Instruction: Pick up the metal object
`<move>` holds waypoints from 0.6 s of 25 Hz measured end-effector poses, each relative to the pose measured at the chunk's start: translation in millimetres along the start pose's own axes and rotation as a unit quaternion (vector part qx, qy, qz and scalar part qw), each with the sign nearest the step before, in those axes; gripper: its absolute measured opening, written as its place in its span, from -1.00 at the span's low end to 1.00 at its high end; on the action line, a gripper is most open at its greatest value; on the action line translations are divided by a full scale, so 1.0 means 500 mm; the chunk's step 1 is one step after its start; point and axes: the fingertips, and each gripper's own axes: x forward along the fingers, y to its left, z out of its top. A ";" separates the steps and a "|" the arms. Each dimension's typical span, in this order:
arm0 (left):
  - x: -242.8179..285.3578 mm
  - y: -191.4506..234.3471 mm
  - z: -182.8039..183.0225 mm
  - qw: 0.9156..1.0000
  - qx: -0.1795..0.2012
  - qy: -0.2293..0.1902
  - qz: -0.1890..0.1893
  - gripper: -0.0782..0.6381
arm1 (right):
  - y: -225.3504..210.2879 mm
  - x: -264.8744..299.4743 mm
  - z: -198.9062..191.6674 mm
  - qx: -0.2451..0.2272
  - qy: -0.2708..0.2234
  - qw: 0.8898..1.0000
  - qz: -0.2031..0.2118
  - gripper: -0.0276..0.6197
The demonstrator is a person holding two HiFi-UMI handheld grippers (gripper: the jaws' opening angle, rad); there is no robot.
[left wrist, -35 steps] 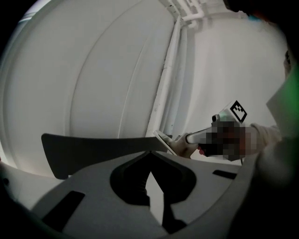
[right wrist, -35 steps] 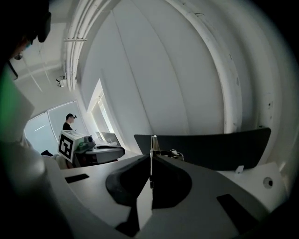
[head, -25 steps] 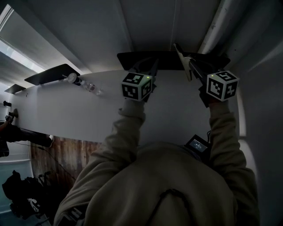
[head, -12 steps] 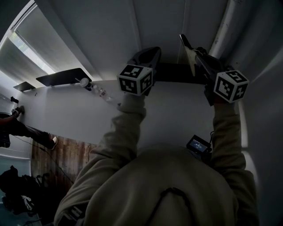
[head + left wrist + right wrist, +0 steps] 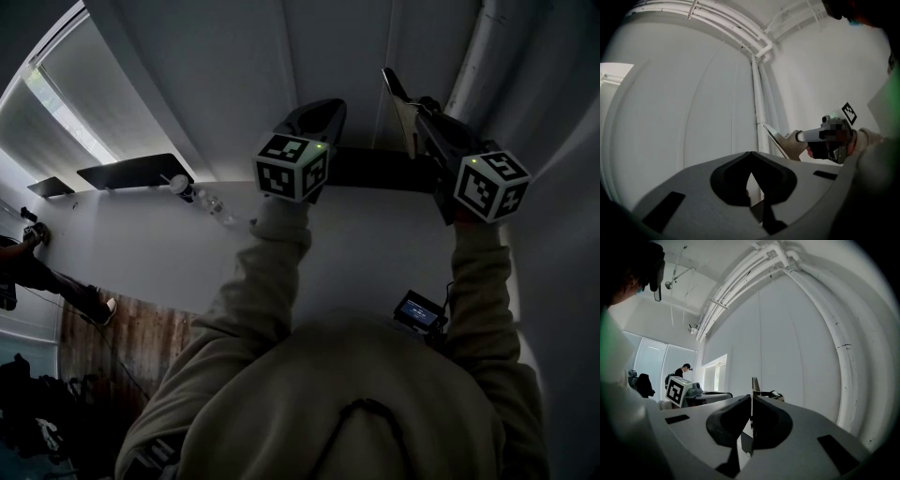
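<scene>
Metal object point(image 5: 403, 117): thin flat piece, pinched edge-on between the right gripper's jaws and sticking out ahead of their tips.
White table point(image 5: 141, 244): below both grippers, well apart from them.
Right gripper point(image 5: 751, 404): level, jaws closed tight onto the metal object.
Left gripper point(image 5: 751, 159): beside the right gripper, jaw tips together, nothing between them.

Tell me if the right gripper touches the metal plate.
Touching. In its own view, the right gripper is shut on the metal plate, which is pinched edge-on between the jaws.
</scene>
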 end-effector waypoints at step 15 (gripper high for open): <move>0.000 -0.001 -0.002 1.000 0.003 0.006 -0.002 -0.78 | -0.013 -0.003 0.000 0.008 -0.001 1.000 -0.010 -0.85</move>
